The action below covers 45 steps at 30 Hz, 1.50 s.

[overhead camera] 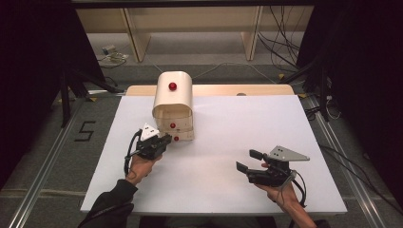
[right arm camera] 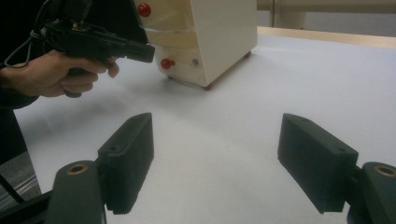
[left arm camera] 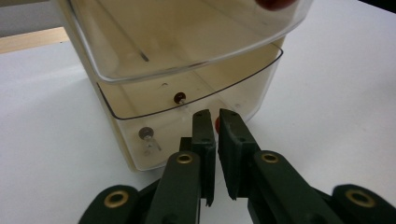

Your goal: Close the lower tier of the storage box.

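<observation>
A cream drawer cabinet (overhead camera: 173, 102) with a rounded top stands at the back of the white table (overhead camera: 228, 128). Each of its three fronts carries a small red knob. My left gripper (overhead camera: 167, 139) points at the lowest drawer's knob (overhead camera: 176, 138). In the left gripper view its jaws stand a narrow slit apart, and the knob (left arm camera: 217, 122) shows in that slit just past the left gripper (left arm camera: 211, 114) tips. The right gripper view shows the knob (right arm camera: 166, 63) uncovered, just beyond the left gripper (right arm camera: 149, 51). My right gripper (right arm camera: 215, 158) is wide open over bare table, also seen front right (overhead camera: 245, 159).
The cabinet's clear drawer fronts (left arm camera: 187, 56) loom close above the left jaws. A wooden strip (overhead camera: 266, 90) runs along the table's far edge, with wooden shelving (overhead camera: 190, 28) and loose cables (overhead camera: 285, 42) on the floor behind. Bare white table lies between the two hands.
</observation>
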### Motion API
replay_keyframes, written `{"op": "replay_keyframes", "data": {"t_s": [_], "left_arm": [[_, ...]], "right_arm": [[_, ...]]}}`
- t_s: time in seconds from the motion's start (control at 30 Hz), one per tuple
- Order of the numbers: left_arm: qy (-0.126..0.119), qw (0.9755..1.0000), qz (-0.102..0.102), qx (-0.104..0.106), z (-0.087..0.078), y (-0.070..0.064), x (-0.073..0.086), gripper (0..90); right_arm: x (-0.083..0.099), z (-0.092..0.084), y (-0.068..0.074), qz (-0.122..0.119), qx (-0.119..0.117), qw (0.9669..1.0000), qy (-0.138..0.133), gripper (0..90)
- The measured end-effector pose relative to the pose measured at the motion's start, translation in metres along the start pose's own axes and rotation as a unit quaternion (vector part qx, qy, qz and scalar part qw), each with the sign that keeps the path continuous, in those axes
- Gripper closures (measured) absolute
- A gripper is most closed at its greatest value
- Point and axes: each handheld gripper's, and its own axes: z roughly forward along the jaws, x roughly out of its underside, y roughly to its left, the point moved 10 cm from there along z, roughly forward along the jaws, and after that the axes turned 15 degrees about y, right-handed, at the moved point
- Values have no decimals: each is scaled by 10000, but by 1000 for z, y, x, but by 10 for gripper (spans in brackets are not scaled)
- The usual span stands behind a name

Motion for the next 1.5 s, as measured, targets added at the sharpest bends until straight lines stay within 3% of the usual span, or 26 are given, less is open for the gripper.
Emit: {"op": "replay_keyframes", "data": {"t_s": [0.23,0.4,1.1,1.5], "left_arm": [[-122,9997,-28,233,-13,-7,-2,775],[-181,9990,74,402,-20,-15,-3,694],[-406,9964,120,730,-37,-31,-9,404],[-542,9937,202,955,-48,-43,-11,244]], "right_arm": [[0,0,0,-7,4,10000,-6,277],[0,1,0,1,7,10000,10,277],[1,1,1,1,-9,10000,18,277],[0,1,1,-17,-12,10000,-2,276]]}}
